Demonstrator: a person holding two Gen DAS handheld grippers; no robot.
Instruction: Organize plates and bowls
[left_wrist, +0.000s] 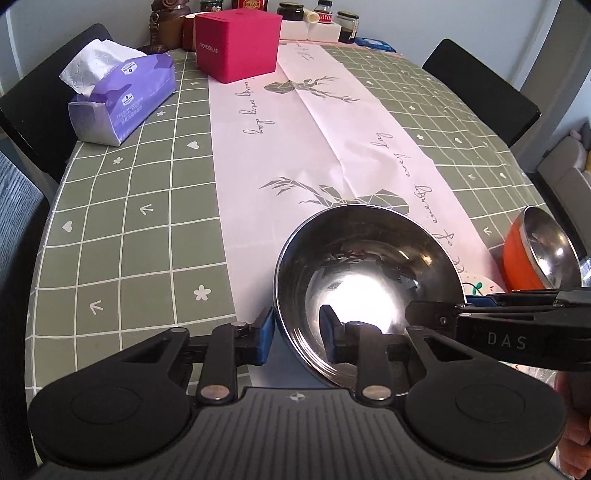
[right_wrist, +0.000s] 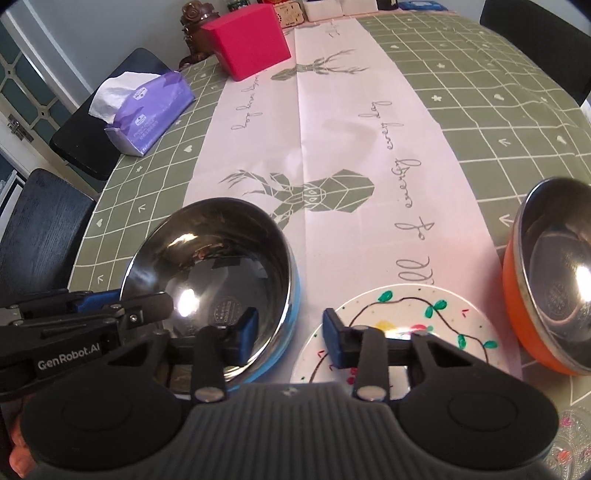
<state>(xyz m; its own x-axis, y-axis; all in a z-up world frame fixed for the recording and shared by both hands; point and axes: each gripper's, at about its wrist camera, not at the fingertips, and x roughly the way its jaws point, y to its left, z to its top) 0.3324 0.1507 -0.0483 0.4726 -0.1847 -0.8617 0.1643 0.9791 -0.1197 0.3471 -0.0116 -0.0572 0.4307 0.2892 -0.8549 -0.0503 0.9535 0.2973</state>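
A steel bowl with a blue outside (left_wrist: 369, 280) (right_wrist: 214, 273) sits near the table's front edge. My left gripper (left_wrist: 297, 334) is open, its jaws straddling the bowl's left rim, one finger outside and one inside. My right gripper (right_wrist: 290, 336) is open, straddling the bowl's right rim; its left finger is inside the bowl and its right finger (right_wrist: 332, 339) is over a white painted plate (right_wrist: 406, 325). An orange bowl with a steel inside (right_wrist: 550, 280) (left_wrist: 535, 251) stands to the right. Each gripper shows in the other's view.
A purple tissue pack (left_wrist: 122, 99) and a pink box (left_wrist: 236, 44) lie at the far left of the table (left_wrist: 122, 240). Jars and bottles (left_wrist: 347, 26) line the far edge. Black chairs (left_wrist: 480, 85) stand around. A patterned glass plate (right_wrist: 569, 443) is at the near right.
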